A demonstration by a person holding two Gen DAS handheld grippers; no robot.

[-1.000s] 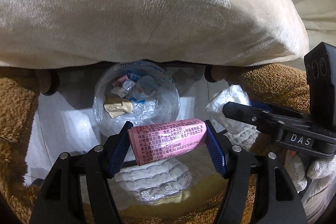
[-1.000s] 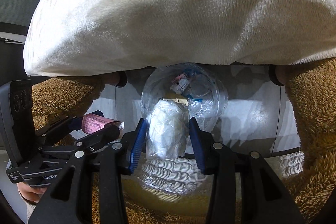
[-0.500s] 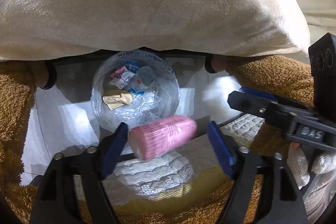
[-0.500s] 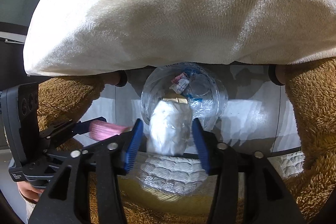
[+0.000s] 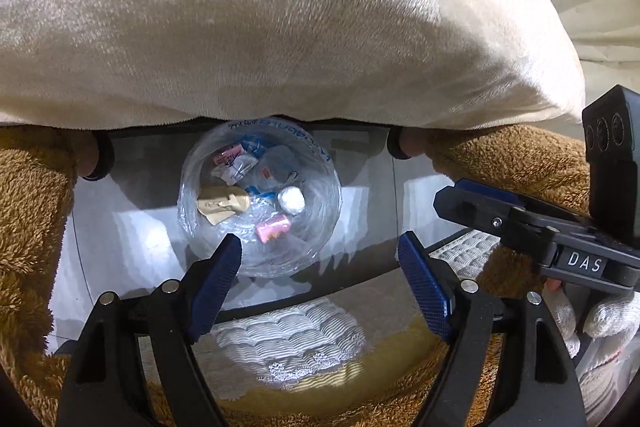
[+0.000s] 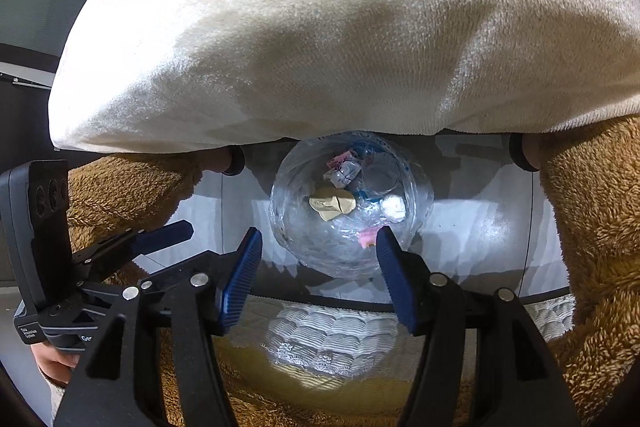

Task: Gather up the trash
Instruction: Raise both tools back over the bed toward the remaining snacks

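Both wrist cams look steeply down, side by side. Shared: clear trash bag [image 5: 260, 199] [image 6: 352, 203] on floor, cream pillow [image 5: 280, 15] [image 6: 360, 27] up close.

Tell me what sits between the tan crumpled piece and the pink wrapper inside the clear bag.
Only crumpled clear plastic of the bag between the tan piece and pink wrapper, in the left wrist view.
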